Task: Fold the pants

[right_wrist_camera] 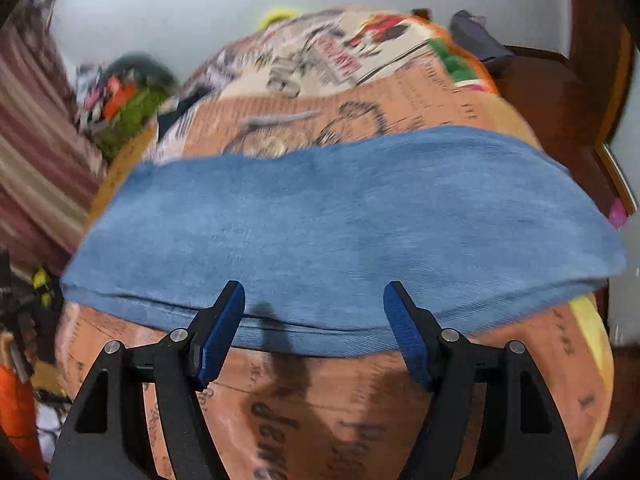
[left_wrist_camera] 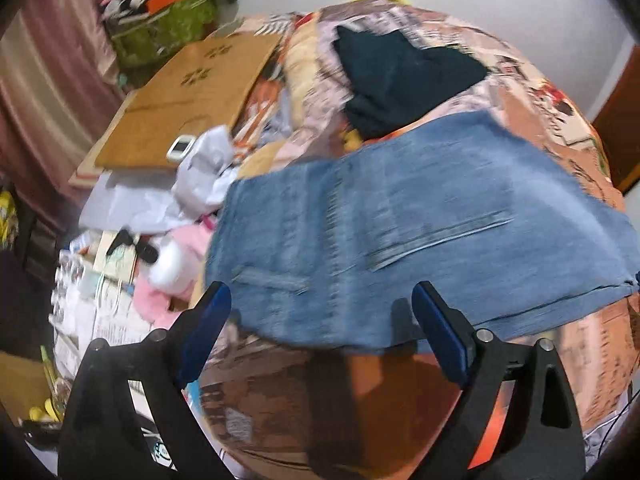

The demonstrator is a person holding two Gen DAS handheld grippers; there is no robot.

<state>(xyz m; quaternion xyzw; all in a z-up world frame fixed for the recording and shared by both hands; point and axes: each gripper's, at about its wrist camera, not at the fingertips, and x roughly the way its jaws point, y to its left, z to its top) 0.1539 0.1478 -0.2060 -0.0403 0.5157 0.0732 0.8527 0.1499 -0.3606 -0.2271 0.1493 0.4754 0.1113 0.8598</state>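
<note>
Blue jeans lie folded flat across a bed covered in a newsprint-pattern sheet of orange, peach and cream. In the left wrist view the seat faces up, with the centre seam and two welt pockets showing; in the right wrist view the jeans appear as a plain band of denim with a doubled edge along the near side. The sheet's print is too blurred to read, apart from a few large dark letters near the right gripper that cannot be made out as a word.

The left gripper hovers at the near edge of the jeans, its blue-padded fingers spread wide and holding nothing. The right gripper sits the same way at the near folded edge, fingers well apart and empty, its shadow falling on the denim and sheet between them.

Behind the jeans, a dark folded garment rests on the bed. To the left, off the bed, a brown board carries a small white phone, beside crumpled white plastic, pink fabric and scattered papers. A striped curtain hangs at far left.
</note>
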